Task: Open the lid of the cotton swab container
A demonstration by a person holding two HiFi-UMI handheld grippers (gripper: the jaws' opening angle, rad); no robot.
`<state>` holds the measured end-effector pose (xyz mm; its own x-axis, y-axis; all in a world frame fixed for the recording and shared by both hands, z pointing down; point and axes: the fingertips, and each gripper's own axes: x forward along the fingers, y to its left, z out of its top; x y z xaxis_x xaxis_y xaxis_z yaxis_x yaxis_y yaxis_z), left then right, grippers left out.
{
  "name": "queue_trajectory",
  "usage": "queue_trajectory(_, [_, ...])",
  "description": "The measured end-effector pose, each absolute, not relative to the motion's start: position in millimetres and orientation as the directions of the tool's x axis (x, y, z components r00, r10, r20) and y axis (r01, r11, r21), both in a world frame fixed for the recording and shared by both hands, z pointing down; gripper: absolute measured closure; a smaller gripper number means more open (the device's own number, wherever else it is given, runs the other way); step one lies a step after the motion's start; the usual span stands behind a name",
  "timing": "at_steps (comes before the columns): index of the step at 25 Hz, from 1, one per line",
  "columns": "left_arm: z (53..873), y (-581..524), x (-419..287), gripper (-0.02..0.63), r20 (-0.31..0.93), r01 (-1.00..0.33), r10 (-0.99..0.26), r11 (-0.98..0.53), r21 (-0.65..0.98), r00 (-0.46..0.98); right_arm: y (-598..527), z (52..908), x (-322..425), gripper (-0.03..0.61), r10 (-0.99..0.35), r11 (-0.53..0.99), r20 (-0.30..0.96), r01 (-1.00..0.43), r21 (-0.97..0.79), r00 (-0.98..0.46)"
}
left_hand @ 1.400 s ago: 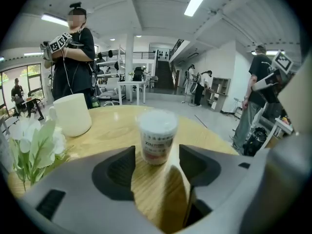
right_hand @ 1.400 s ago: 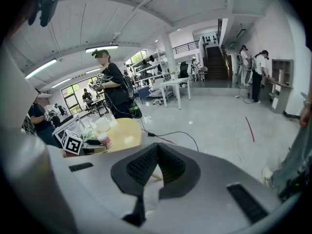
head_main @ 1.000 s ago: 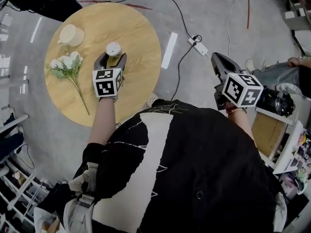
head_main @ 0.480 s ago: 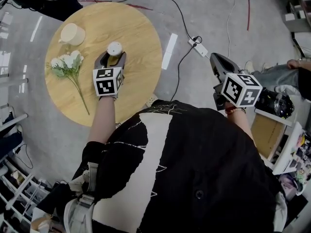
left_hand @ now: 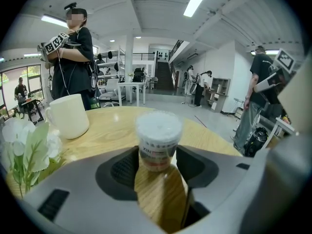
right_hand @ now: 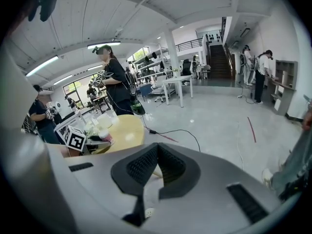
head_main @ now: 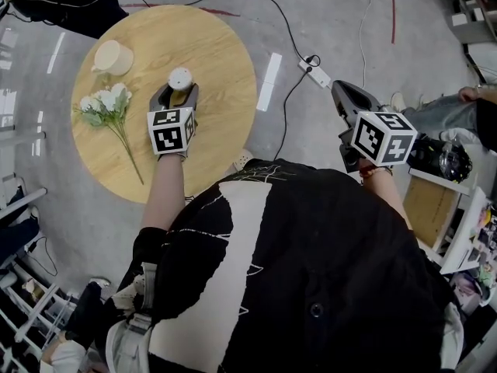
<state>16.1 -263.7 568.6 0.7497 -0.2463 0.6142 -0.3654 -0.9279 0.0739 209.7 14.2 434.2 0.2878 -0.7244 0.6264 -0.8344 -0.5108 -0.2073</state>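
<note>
1. Head view: the container (head_main: 180, 78) stands upright on the round table (head_main: 221, 45), between the tips of the left gripper (head_main: 177, 92). A mug (head_main: 113, 57) and flowers (head_main: 106, 104) are to its left. The right gripper (head_main: 345, 98) hangs over the floor (head_main: 342, 22), well apart from the table.
2. Left gripper view: the jaws have just been closing with the container (left_hand: 157, 147) between them, its lid (left_hand: 159, 124) on. It sits against the left jaw, but a strip of table shows before the right jaw, so there is no grip.
3. Right gripper view: the jaws are pressed together with nothing between them. The table (right_hand: 124, 130) lies off to the left.
</note>
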Motion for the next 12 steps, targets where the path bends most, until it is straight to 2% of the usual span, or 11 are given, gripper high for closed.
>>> queue_trajectory(12, [553.6,-255.3,6.4,0.371,0.587,-0.389,-0.270,-0.918,0.084,0.763,-4.1,435.2,195.2,0.572,-0.752,-0.448,0.617,-0.867,-0.221,0.231])
